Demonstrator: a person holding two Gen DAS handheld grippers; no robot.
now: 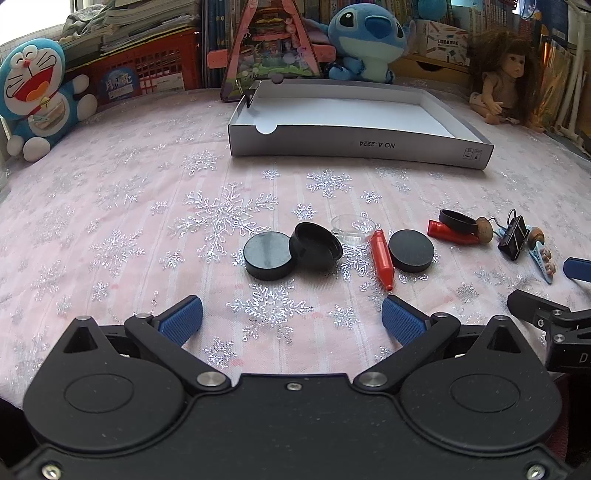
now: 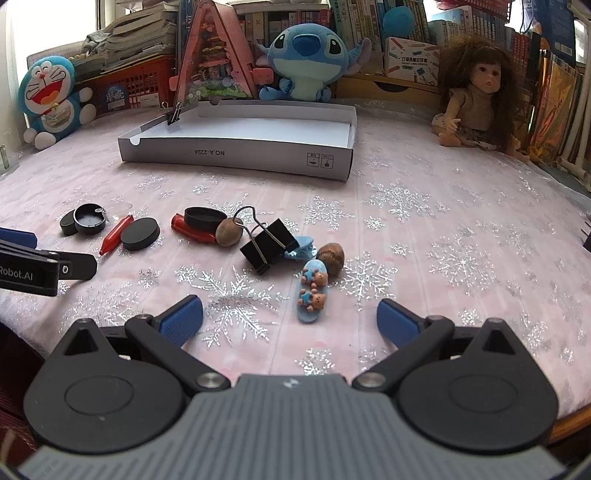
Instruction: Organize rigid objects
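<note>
A pale pink tablecloth patterned with silver glitter snowflakes [image 1: 110,206] covers the table. Along its far edge sit a blue-and-white round-headed cat plush [image 1: 35,96], a red plastic lattice crate [image 1: 155,66] under stacked papers, a blue big-eared alien plush [image 2: 308,59] and a brown-haired doll [image 2: 476,107]. Packed bookshelves [image 2: 461,22] rise behind (daylight glares at the upper left).

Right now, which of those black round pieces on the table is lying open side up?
The middle cap, tilted against the left disc: its hollow inside shows. The left disc and the right disc show flat, closed tops.
</note>
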